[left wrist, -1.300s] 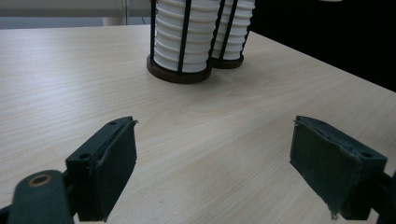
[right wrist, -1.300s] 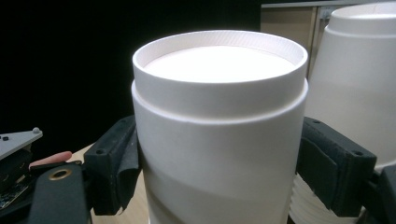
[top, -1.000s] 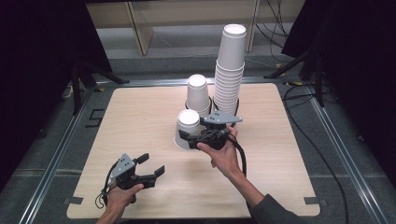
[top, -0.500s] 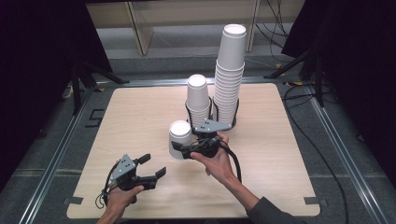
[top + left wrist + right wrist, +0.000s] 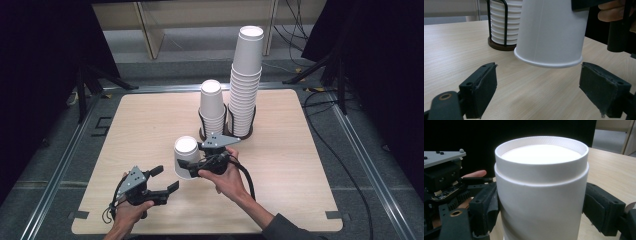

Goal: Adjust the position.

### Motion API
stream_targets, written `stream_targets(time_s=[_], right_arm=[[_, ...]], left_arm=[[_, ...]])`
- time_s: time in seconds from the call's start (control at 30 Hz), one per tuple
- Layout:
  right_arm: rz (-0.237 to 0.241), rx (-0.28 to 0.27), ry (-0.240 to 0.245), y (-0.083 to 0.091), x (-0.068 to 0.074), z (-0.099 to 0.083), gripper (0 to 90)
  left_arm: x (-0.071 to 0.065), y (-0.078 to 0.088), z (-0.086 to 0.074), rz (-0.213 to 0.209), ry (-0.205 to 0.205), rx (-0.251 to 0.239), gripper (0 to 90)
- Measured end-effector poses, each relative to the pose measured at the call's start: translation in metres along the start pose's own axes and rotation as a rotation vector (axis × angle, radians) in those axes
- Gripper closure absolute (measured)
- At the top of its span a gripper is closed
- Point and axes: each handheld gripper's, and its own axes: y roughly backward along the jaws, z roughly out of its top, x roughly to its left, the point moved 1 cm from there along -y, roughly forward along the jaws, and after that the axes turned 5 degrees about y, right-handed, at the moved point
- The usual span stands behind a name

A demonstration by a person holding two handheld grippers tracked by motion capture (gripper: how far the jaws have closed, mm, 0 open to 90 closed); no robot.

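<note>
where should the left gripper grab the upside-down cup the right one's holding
Grip the cup near its wide rim, with the left gripper coming in level from the person's left. The right gripper grips higher up, and the open jaws already straddle the rim.

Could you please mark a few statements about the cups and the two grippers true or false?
1. The right gripper holds a white cup. True.
2. That cup is carried mouth up. False: its mouth faces down, base on top.
3. The left gripper is open and holds nothing. True.
4. The two stacks in the holder are equal in height. False: the right stack rises well above the left stack.
5. The held cup rests on the table. False: it hangs clear above it.
</note>
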Motion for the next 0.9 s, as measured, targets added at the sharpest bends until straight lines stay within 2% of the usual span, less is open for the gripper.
stream_targets(time_s=[0.1, 0.13, 0.17, 0.2, 0.23, 0.3, 0.33, 0.37, 0.47, 0.5, 0.57, 0.67, 0.7, 0.73, 0.87, 0.9], right_arm=[[0.003, 0.006, 0.011, -0.001, 0.000, 0.000, 20.8], [0.021, -0.003, 0.030, -0.002, 0.000, 0.000, 20.8], [0.025, -0.011, 0.049, -0.004, -0.001, -0.001, 20.8], [0.028, 0.002, 0.003, -0.003, 0.003, -0.001, 20.8], [0.019, 0.008, 0.024, -0.003, 0.002, -0.001, 20.8], [0.023, 0.010, 0.032, -0.005, 0.005, -0.003, 20.8], [0.041, 0.008, 0.014, -0.006, 0.007, -0.003, 20.8], [0.039, 0.007, 0.007, -0.006, 0.008, -0.003, 20.8], [0.054, 0.004, 0.016, -0.008, 0.012, -0.003, 20.8], [0.057, -0.004, 0.058, -0.009, 0.011, -0.002, 20.8], [0.069, -0.009, 0.057, -0.011, 0.013, -0.003, 20.9], [0.053, 0.005, 0.049, -0.011, 0.017, -0.004, 20.9], [0.065, -0.009, 0.045, -0.013, 0.018, -0.004, 20.9], [0.068, -0.014, 0.042, -0.014, 0.019, -0.004, 20.9], [0.086, -0.015, 0.040, -0.017, 0.023, -0.004, 20.9], [0.096, -0.017, 0.036, -0.018, 0.026, -0.003, 20.9]], left_arm=[[0.001, -0.002, 0.000, -0.012, 0.004, -0.011, 14.1], [0.001, -0.003, 0.000, -0.023, 0.007, -0.018, 14.1], [0.001, -0.001, 0.000, -0.009, 0.003, 0.001, 14.1], [0.000, -0.001, 0.000, -0.009, 0.004, 0.001, 14.0], [-0.001, -0.001, 0.000, -0.011, 0.014, -0.003, 14.1], [-0.001, -0.001, 0.000, -0.029, 0.005, -0.021, 14.1], [-0.002, 0.000, 0.001, -0.021, 0.001, -0.010, 14.1], [-0.001, -0.001, 0.001, -0.037, -0.006, -0.024, 14.1], [-0.002, -0.002, 0.001, -0.039, -0.008, -0.014, 13.9], [-0.003, -0.002, 0.000, -0.043, 0.004, -0.019, 13.7], [-0.003, -0.002, 0.000, -0.043, -0.004, -0.014, 13.3], [-0.005, -0.003, 0.000, -0.025, -0.019, 0.002, 11.6], [-0.005, -0.004, -0.001, -0.032, -0.019, -0.007, 11.1], [-0.006, -0.004, 0.000, -0.017, -0.016, 0.007, 9.9], [-0.006, -0.004, 0.000, -0.016, -0.023, 0.009, 5.1], [-0.005, -0.004, 0.000, -0.025, -0.023, -0.007, 3.6]])
